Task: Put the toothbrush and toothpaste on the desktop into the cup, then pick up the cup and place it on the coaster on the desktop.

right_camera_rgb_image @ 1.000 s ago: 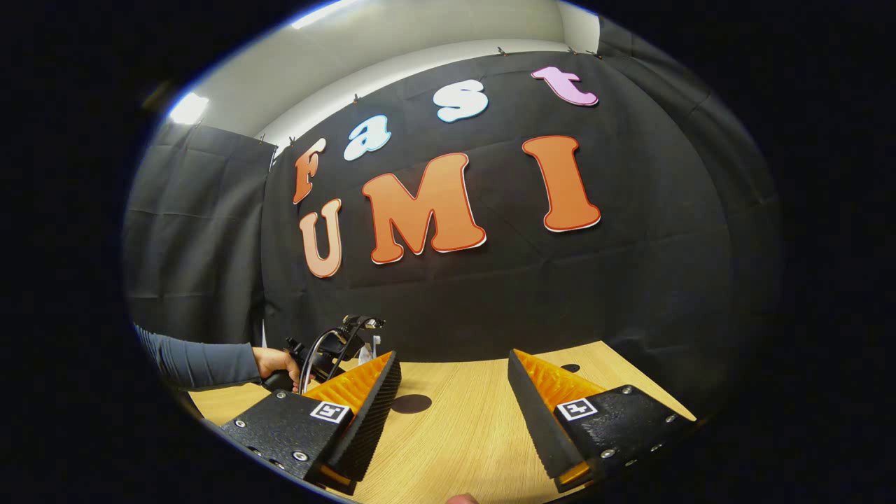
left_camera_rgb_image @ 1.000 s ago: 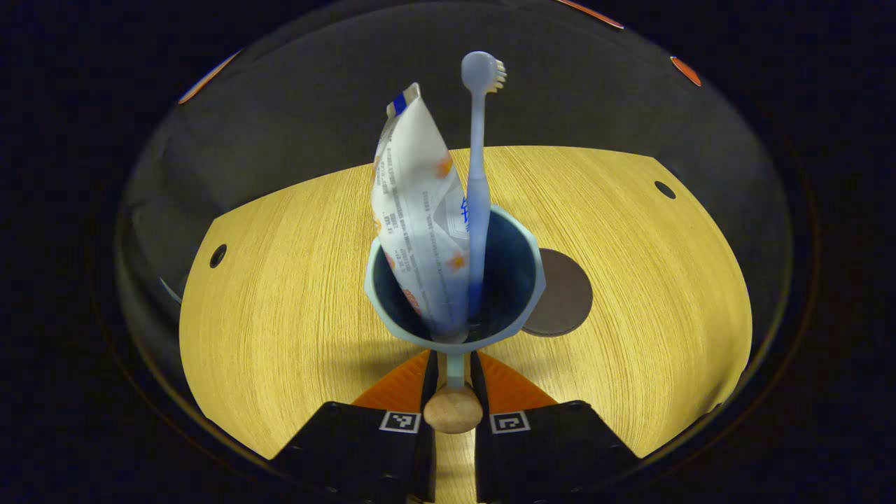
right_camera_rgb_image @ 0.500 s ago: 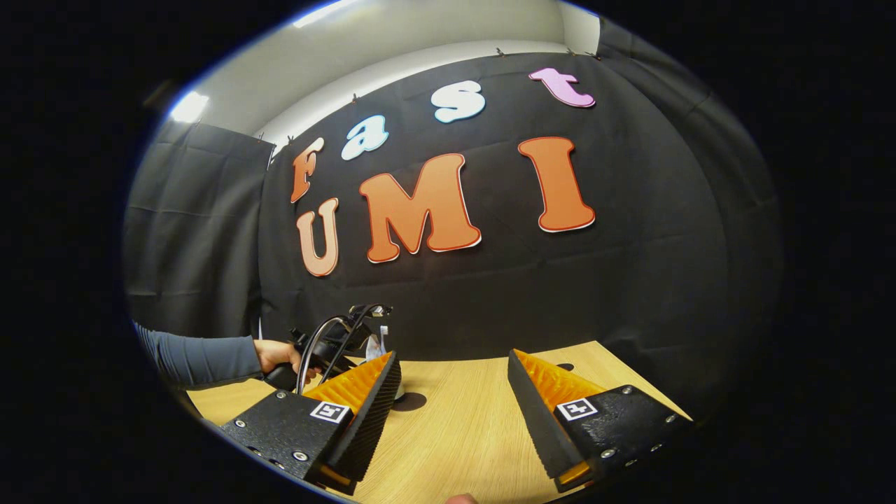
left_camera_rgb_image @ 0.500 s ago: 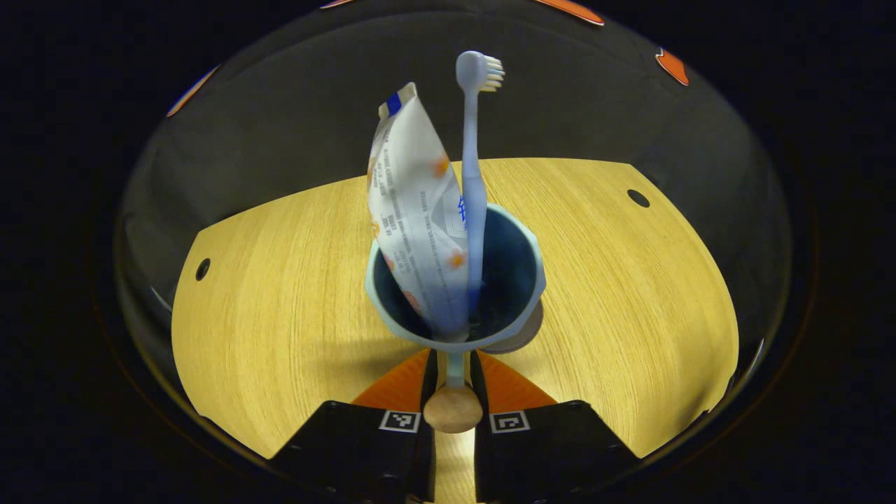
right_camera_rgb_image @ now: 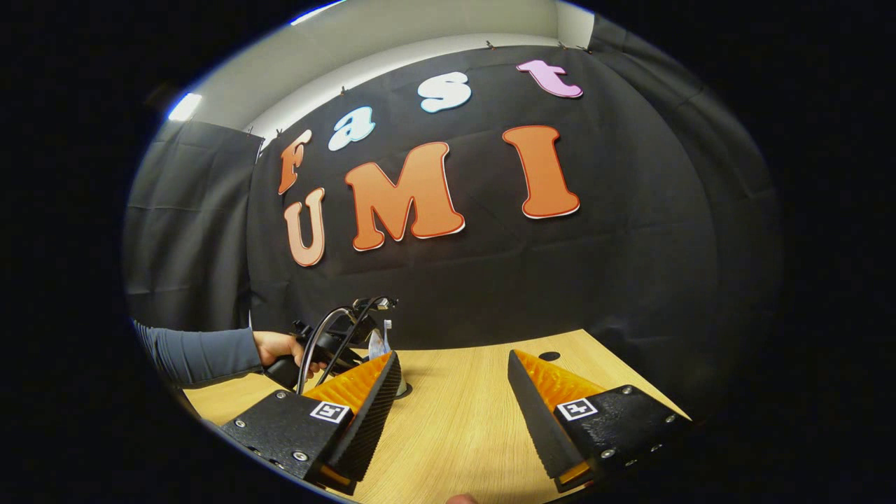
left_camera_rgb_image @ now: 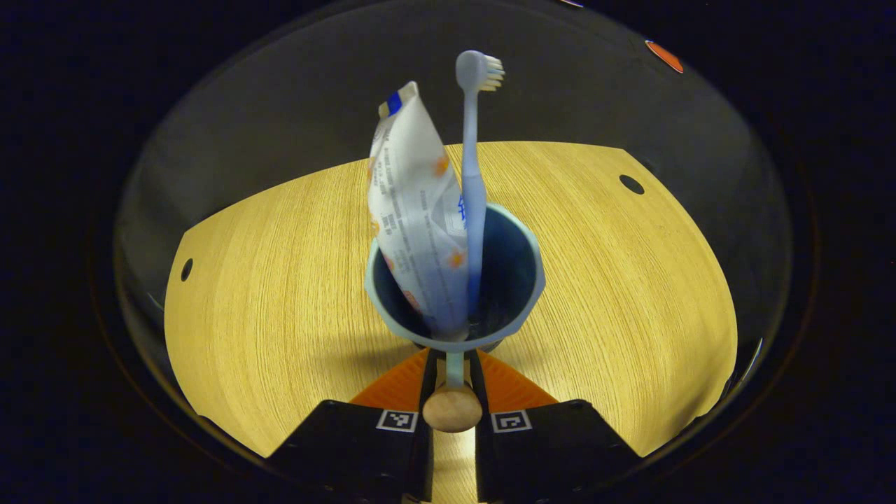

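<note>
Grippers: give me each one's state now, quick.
Left gripper: shut on the cup handle.
Right gripper: open, holding nothing.

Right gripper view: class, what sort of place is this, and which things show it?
Probably a staged recording booth, not a bathroom: black cloth wall as backdrop, a bare wooden desktop, and a person's hand working a handheld gripper.

Bare wooden desktop (left_camera_rgb_image: 280,280) lies open on both sides of the cup (left_camera_rgb_image: 521,280), whose upright toothbrush (left_camera_rgb_image: 470,175) and toothpaste (left_camera_rgb_image: 413,203) block the middle, while between the right gripper (right_camera_rgb_image: 451,392) fingers only bare wood runs toward the booth wall.
</note>
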`<state>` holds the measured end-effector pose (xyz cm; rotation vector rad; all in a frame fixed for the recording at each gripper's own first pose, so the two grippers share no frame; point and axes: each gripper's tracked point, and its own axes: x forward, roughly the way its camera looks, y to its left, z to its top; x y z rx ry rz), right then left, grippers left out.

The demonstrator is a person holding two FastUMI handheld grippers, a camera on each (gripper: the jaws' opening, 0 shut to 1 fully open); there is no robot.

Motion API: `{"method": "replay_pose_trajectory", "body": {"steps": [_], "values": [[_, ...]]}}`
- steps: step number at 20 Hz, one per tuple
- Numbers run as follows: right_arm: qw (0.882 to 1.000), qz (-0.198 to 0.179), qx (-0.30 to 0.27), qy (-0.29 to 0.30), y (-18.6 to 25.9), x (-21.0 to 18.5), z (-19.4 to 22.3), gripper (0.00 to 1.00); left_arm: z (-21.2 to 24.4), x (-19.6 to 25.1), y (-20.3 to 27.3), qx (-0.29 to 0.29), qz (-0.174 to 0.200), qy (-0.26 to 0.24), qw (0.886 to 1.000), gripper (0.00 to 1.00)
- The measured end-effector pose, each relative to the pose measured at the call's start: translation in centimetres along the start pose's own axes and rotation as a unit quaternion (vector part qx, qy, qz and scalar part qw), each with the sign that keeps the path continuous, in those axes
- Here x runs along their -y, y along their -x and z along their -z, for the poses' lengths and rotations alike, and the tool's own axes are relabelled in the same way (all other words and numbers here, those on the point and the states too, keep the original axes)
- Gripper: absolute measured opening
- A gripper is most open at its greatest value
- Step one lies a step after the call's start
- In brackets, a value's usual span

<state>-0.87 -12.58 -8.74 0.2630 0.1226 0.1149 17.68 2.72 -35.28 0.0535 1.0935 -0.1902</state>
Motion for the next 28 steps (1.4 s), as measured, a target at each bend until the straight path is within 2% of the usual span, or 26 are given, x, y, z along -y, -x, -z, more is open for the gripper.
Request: {"method": "replay_pose_trajectory", "body": {"steps": [2, 5, 6, 7, 8, 9, 11, 12, 17, 19, 22, 24, 26, 28], "values": [[1.000, 0.004, -0.001, -0.001, -0.2, 0.1, 0.2, 0.92, 0.8, -0.1, 0.6, 0.010, 0.003, -0.013, 1.000, 0.29], [1.000, 0.007, -0.002, -0.009, -0.7, -0.5, 0.0, 0.92, 1.0, 1.2, 2.3, 0.037, 0.015, -0.003, 0.999, 0.92], [1.000, 0.011, -0.002, -0.007, -0.8, -0.6, -0.1, 0.92, 1.0, 1.7, 3.0, 0.051, 0.024, 0.004, 0.998, 0.95], [1.000, 0.015, -0.002, -0.003, -1.1, -0.8, 0.0, 0.92, 1.1, 2.1, 3.7, 0.069, 0.027, 0.006, 0.997, 0.97], [1.000, 0.019, -0.002, 0.003, -1.1, -0.8, 0.0, 0.92, 1.1, 2.1, 4.4, 0.086, 0.025, 0.007, 0.996, 0.94], [1.000, 0.021, -0.004, 0.008, -1.2, -1.1, -0.1, 0.92, 1.3, 1.8, 5.0, 0.102, 0.016, 0.007, 0.995, 1.00], [1.000, 0.017, -0.003, 0.012, -1.2, -2.1, -0.3, 0.92, 1.2, 0.9, 7.0, 0.140, -0.013, 0.008, 0.990, 1.00], [1.000, 0.008, -0.003, 0.015, -1.2, -3.0, -0.4, 0.92, 1.2, 0.2, 8.3, 0.161, -0.033, 0.014, 0.986, 1.00], [0.999, -0.004, 0.002, 0.044, -1.7, -5.8, -0.5, 0.92, 2.6, -2.2, 13.3, 0.247, -0.079, 0.019, 0.966, 0.99], [0.999, -0.006, 0.014, 0.050, -2.0, -7.1, -1.0, 0.92, 3.2, -4.4, 15.8, 0.291, -0.112, 0.037, 0.949, 0.99], [0.998, -0.013, 0.018, 0.056, -2.3, -8.2, -0.8, 0.92, 4.4, -4.7, 19.3, 0.350, -0.104, 0.060, 0.929, 0.99], [0.998, -0.014, 0.013, 0.059, -2.9, -9.3, -0.3, 0.92, 4.9, -5.7, 21.0, 0.379, -0.117, 0.057, 0.916, 0.99], [0.998, 0.002, 0.016, 0.063, -3.3, -9.7, -0.2, 0.92, 5.7, -6.8, 23.9, 0.415, -0.132, 0.065, 0.898, 0.99], [0.997, 0.009, 0.023, 0.075, -3.4, -10.5, -0.3, 0.92, 6.1, -6.9, 26.3, 0.452, -0.118, 0.078, 0.881, 0.99]]}}
